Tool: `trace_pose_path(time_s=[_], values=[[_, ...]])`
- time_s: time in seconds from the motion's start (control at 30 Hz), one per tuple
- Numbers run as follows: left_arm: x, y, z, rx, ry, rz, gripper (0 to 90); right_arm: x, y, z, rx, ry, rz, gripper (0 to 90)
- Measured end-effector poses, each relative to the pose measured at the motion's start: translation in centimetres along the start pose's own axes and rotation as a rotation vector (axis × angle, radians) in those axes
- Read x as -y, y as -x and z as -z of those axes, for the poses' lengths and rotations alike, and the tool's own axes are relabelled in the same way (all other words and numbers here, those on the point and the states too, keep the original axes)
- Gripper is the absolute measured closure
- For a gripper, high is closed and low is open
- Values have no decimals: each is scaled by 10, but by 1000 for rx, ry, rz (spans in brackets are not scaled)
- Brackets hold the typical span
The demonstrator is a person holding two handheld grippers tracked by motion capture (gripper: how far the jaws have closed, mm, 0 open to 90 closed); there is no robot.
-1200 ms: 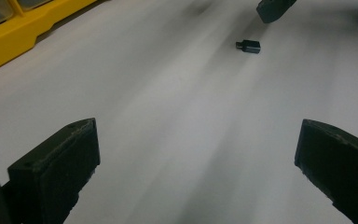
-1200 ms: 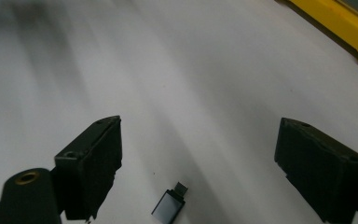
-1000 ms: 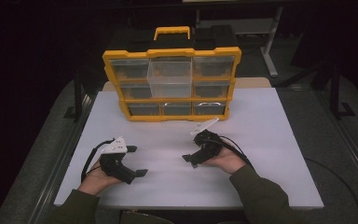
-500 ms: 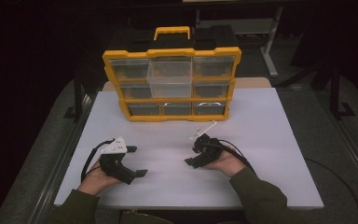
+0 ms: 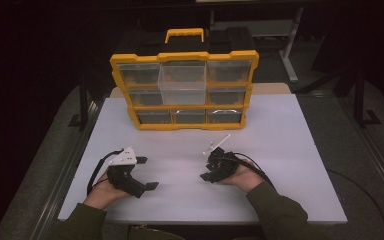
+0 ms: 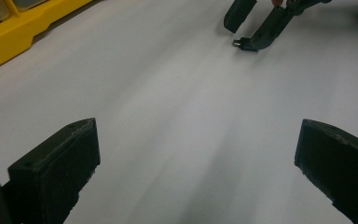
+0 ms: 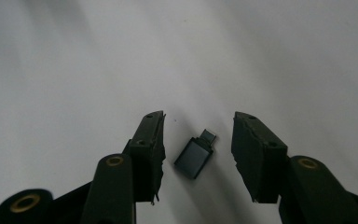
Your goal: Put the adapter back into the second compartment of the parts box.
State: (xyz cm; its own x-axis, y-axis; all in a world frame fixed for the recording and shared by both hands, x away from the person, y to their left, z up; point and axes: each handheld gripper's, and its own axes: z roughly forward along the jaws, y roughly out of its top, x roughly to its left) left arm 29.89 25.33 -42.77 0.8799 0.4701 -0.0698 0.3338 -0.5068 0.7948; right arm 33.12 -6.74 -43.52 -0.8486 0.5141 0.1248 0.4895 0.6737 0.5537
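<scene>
Now the right gripper (image 7: pixel 198 135) straddles the small grey adapter (image 7: pixel 195 157), jaws just closing, pads not yet touching it; it lies on the white table (image 5: pixel 290 150), well in front of the yellow organizer (image 5: pixel 185 90). Left gripper (image 6: pixel 191 163) gapes wide, empty.

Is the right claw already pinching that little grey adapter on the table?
No, the small grey adapter lies on the white table between the right claw, with a gap showing on each side.

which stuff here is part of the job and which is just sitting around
In the job: small grey adapter lying on the white table; right gripper, jaws just closing around it, not yet touching.
Sitting by: left gripper, open; yellow drawer organizer.
</scene>
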Motion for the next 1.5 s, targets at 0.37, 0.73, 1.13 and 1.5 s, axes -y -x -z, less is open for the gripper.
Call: trace_pose_path(time_s=[0.37, 0.73, 1.13, 1.5], values=[[0, 0, -1, 2, -4, -2, 0, 2, 0, -2, -3, -25, 1, 622], [0, 1, -1, 3, -6, -6, 0, 3, 0, -2, -4, -30, 7, 688], [0, 1, -1, 3, -6, -7, 0, 3, -1, -2, 14, -36, 23, 738], [0, 1, -1, 3, -8, -9, 0, 2, -5, -3, 42, -45, 59, 740]])
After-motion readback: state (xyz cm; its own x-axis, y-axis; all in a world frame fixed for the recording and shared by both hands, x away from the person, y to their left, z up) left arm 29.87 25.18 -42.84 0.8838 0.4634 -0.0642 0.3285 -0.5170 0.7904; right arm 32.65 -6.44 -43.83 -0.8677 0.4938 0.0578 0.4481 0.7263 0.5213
